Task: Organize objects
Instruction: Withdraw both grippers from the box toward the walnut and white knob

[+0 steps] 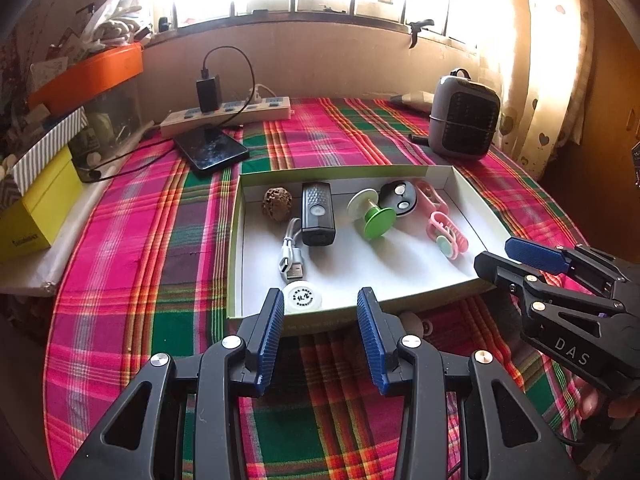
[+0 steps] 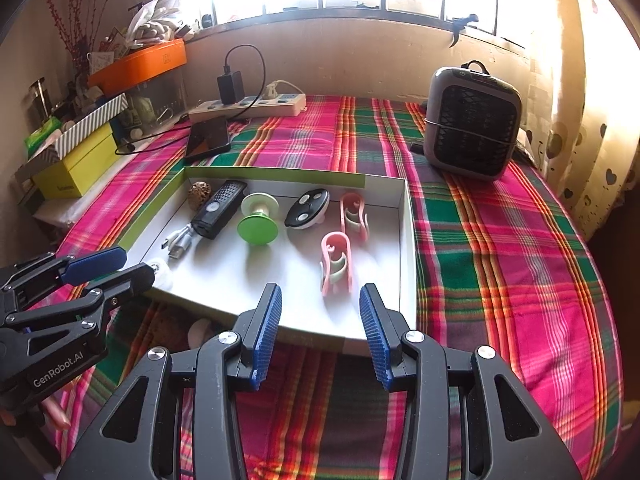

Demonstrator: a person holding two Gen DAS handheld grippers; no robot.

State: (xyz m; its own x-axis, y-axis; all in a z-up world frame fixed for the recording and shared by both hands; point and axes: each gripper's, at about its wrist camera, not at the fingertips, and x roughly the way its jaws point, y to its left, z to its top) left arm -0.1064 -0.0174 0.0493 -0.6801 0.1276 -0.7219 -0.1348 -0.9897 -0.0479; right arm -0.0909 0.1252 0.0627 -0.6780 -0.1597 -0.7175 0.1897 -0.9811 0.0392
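Note:
A shallow white box [image 1: 472, 196] [image 2: 406, 240] with green rim lies on the plaid cloth. In it are a brown walnut [image 1: 276, 203] [image 2: 199, 191], a black bike light [image 1: 317, 213] [image 2: 219, 209], a short USB cable [image 1: 291, 258] [image 2: 181, 241], a white round tin [image 1: 302, 298] [image 2: 160, 270], a green spool [image 1: 372, 216] [image 2: 258, 220], a black round device [image 1: 398, 197] [image 2: 307, 209] and two pink clips [image 1: 446, 234] [image 2: 337, 262]. My left gripper [image 1: 318, 338] is open and empty before the box's near edge. My right gripper [image 2: 320, 334] is open and empty at the box's near right corner.
A grey fan heater [image 1: 464, 118] [image 2: 472, 120] stands at the back right. A phone [image 1: 212, 146] [image 2: 208, 140] and a power strip [image 1: 228, 114] [image 2: 252, 106] with charger lie at the back. Yellow and orange boxes [image 1: 36, 200] [image 2: 72, 172] are stacked at the left. A small pale object [image 1: 412, 322] [image 2: 200, 330] lies before the box.

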